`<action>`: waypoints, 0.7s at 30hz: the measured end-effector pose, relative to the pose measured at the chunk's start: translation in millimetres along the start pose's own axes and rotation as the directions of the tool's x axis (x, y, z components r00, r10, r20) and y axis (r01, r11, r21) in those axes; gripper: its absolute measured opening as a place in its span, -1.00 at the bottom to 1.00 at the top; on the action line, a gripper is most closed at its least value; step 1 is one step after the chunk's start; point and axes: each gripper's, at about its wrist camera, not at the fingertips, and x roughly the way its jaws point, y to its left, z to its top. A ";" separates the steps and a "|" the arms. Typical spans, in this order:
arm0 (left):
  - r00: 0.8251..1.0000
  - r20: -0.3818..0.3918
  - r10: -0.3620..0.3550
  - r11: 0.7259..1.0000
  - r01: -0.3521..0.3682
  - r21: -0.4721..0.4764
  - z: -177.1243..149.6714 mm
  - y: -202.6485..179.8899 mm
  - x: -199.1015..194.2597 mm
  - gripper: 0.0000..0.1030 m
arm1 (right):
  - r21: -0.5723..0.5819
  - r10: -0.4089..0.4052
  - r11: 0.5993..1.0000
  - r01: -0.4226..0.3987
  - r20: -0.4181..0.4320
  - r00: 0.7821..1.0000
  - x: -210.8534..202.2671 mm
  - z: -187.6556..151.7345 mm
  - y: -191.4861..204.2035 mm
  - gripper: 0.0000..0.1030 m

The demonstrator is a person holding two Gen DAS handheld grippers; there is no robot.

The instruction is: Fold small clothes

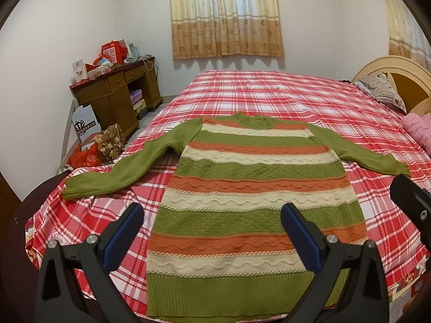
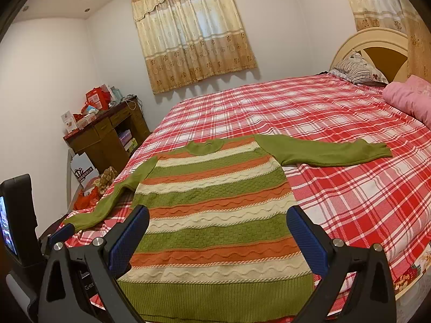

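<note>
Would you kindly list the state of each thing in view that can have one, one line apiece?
Striped green, orange and cream knit sweater: unfolded, flat on the bed, both sleeves spread outward.
Left gripper: open, holding nothing.
Right gripper: open, holding nothing.
Red and white plaid bedsheet: spread over the bed, slightly wrinkled near the left sleeve.
Beige patterned curtains: drawn shut.
Brown wooden desk: top cluttered with boxes.

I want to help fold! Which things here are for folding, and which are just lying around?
For the job: green, orange and cream striped knitted sweater; left tool; right tool.

Just lying about: striped pillow; pink quilt; brown wooden desk; red plastic bag.
</note>
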 end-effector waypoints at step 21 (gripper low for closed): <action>1.000 -0.016 0.001 1.000 -0.001 0.004 -4.2 -4.6 5.3 1.00 | 0.001 -0.002 1.000 0.002 -0.014 1.000 2.8 -5.7 1.1 0.98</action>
